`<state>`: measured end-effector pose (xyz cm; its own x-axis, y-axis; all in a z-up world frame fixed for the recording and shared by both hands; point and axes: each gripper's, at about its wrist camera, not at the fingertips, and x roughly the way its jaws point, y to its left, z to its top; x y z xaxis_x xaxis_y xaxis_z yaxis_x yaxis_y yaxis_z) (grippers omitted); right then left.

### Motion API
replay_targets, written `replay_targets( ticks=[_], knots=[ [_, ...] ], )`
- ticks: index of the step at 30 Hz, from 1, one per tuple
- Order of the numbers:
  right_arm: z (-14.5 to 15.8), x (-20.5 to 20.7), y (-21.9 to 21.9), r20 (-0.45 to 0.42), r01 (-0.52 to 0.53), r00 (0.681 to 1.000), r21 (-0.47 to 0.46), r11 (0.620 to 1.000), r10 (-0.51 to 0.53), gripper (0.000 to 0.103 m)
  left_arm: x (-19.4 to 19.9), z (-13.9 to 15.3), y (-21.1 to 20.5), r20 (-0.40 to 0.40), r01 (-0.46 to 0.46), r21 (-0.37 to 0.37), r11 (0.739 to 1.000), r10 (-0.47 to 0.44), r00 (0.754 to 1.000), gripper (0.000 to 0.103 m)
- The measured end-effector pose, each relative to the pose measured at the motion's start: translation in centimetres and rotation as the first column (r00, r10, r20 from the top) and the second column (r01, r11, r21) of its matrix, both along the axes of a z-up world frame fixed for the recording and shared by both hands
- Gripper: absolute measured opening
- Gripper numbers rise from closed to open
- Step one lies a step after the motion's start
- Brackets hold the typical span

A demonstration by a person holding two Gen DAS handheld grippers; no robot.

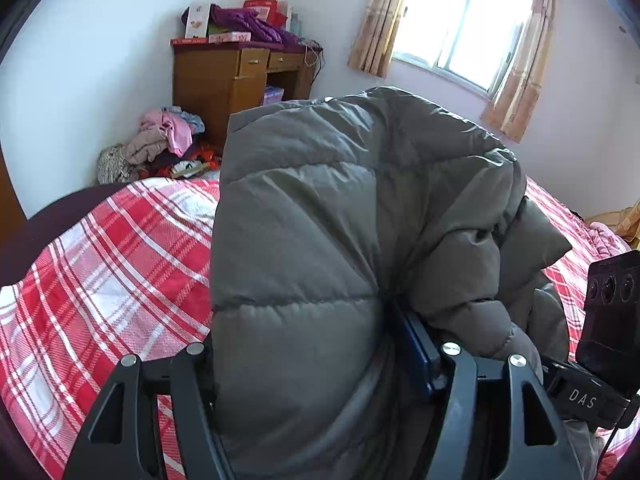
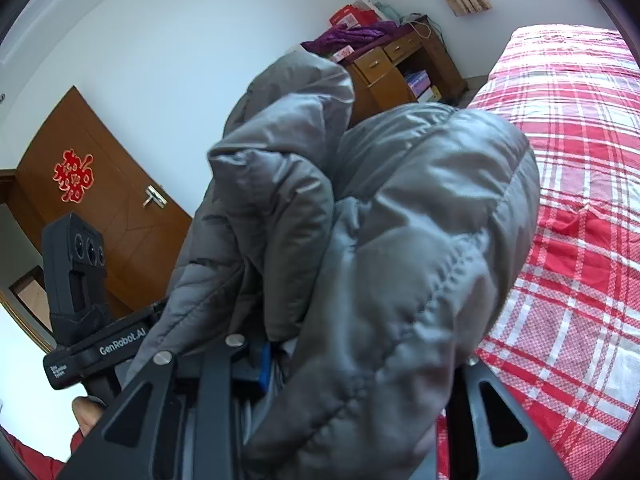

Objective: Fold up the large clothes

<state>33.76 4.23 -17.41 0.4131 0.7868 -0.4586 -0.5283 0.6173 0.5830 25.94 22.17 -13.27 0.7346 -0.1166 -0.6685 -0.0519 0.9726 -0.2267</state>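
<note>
The grey puffer jacket [image 1: 320, 216] is bunched and lifted above the bed's red plaid bedspread [image 1: 100, 272], filling both views. The left gripper [image 1: 316, 364] is clamped on its quilted fabric, and the right gripper [image 2: 320, 360] likewise pinches a fold of it. A wooden desk [image 1: 224, 80] stands beyond the bed's far edge.

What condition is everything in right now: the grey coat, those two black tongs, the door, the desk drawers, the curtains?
Grey quilted puffer coat: bunched, lifted above the bed, gripped by both tongs.
Left tongs: shut on the coat.
Right tongs: shut on the coat.
Brown wooden door: closed.
Wooden desk drawers: shut.
Beige curtains: drawn apart.
Red plaid bedspread: spread flat.
</note>
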Motion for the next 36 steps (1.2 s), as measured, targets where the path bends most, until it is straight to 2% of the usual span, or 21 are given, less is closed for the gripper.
replay_targets(
  ticks=[11, 15, 18, 20, 22, 24, 26, 27, 31, 34, 36],
  knots=[
    [-3.7, 1.3, 0.9, -0.087, 0.010, 0.996, -0.020, 1.000, -0.012, 0.036, 2.1, -3.1, 0.1, -0.074, -0.008, 0.049, 0.999, 0.012, 0.997, 0.067],
    [-5.6, 2.2, 1.2, -0.127, 0.028, 0.992, -0.003, 1.000, -0.028, 0.036, 2.6, -3.9, -0.2, -0.079, -0.021, 0.094, 0.995, 0.029, 0.996, 0.067],
    [-6.6, 2.6, 1.1, -0.136, 0.035, 0.990, -0.007, 0.999, -0.035, 0.041, 2.9, -4.8, -0.2, -0.079, -0.033, 0.123, 0.992, 0.043, 0.996, 0.068],
    [-7.2, 3.0, 0.9, -0.151, 0.042, 0.987, -0.022, 0.999, -0.045, 0.048, 3.1, -5.4, 0.3, -0.080, -0.039, 0.108, 0.993, 0.047, 0.996, 0.072],
    [-7.7, 3.2, 0.4, -0.174, 0.050, 0.983, -0.011, 0.999, -0.051, 0.049, 2.9, -5.8, 0.8, -0.075, -0.042, 0.088, 0.995, 0.048, 0.996, 0.074],
    [-7.2, 2.9, 0.2, -0.167, 0.057, 0.984, -0.035, 0.998, -0.063, 0.055, 2.8, -5.9, 0.7, -0.069, -0.037, 0.095, 0.995, 0.044, 0.997, 0.076],
    [-6.2, 2.3, -0.1, -0.147, 0.070, 0.986, -0.100, 0.993, -0.084, 0.063, 2.6, -5.8, 0.3, -0.061, -0.028, 0.116, 0.993, 0.035, 0.998, 0.076],
    [-5.4, 1.9, -0.6, -0.132, 0.084, 0.986, -0.135, 0.987, -0.102, 0.063, 2.5, -5.8, 0.0, -0.055, -0.025, 0.129, 0.991, 0.032, 0.998, 0.076],
    [-2.3, 0.3, -3.1, -0.063, 0.153, 0.984, -0.178, 0.972, -0.167, 0.063, 2.3, -5.7, -0.5, -0.047, -0.027, 0.150, 0.988, 0.034, 0.998, 0.076],
    [1.2, -0.7, -4.5, 0.039, 0.242, 0.970, -0.242, 0.940, -0.240, 0.063, 2.2, -5.7, -0.6, -0.045, -0.029, 0.158, 0.987, 0.036, 0.998, 0.076],
    [3.0, -0.6, -4.5, 0.088, 0.279, 0.960, -0.252, 0.926, -0.266, 0.061, 2.3, -5.6, -0.7, -0.044, -0.029, 0.178, 0.984, 0.038, 0.998, 0.076]
  ],
)
